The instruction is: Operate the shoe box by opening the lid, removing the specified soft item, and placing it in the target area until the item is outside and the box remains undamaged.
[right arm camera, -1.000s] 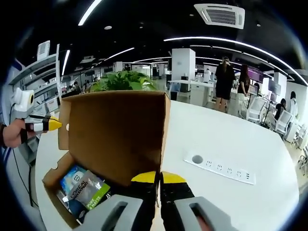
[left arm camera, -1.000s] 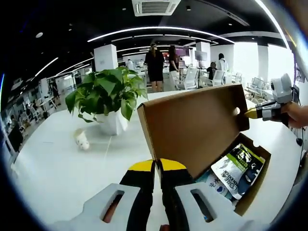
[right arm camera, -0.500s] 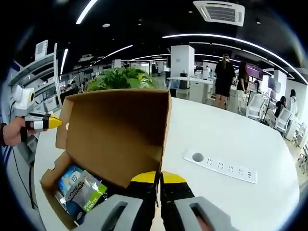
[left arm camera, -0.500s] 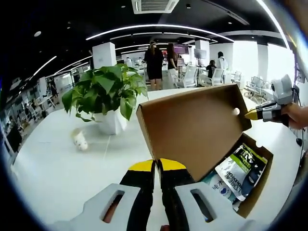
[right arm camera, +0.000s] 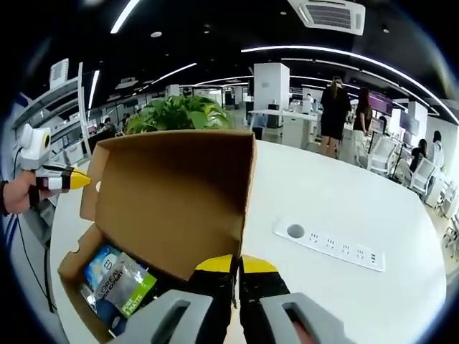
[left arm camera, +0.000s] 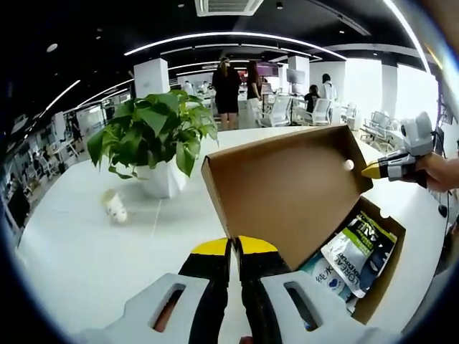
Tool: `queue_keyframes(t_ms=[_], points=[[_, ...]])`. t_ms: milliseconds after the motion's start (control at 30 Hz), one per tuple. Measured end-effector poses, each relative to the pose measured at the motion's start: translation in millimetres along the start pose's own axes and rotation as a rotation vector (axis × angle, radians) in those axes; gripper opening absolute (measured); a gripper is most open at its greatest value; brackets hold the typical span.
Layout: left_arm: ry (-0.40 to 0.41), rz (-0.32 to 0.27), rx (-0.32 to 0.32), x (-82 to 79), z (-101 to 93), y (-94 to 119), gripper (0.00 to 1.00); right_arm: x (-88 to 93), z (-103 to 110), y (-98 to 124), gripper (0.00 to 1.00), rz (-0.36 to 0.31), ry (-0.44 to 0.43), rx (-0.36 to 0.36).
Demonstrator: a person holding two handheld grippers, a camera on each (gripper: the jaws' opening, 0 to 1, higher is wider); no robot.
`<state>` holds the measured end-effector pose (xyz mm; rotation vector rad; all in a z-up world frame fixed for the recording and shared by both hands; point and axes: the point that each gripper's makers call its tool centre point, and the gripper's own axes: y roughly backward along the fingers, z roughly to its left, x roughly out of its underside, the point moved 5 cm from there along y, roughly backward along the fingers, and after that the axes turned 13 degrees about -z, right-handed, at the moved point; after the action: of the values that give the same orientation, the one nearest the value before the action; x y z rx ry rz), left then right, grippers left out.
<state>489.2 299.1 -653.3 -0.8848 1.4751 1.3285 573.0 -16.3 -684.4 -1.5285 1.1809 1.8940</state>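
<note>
Open-plan office: desk rows, swivel chairs (left arm camera: 285, 112), ceiling strip lights (right arm camera: 344, 63).

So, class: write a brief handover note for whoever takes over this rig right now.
Left gripper: jaws closed on one corner of the lid.
Right gripper: jaws closed on the other corner.
Shoe box sits on the white table, lid raised, soft pouches inside.
Done: lid opened.
Left: lift a pouch out and place it on the table, without creasing the box.

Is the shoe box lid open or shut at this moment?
Open: the lid stands raised, and packets show inside the shoe box.
</note>
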Motion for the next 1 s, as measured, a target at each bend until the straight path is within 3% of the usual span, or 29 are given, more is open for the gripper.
queue_keyframes(t_ms=[1000], points=[[0.024,0.118,-0.019,16.1,11.7,2,0.02,5.8,12,-15,0.00,0.043,0.010,-0.033]])
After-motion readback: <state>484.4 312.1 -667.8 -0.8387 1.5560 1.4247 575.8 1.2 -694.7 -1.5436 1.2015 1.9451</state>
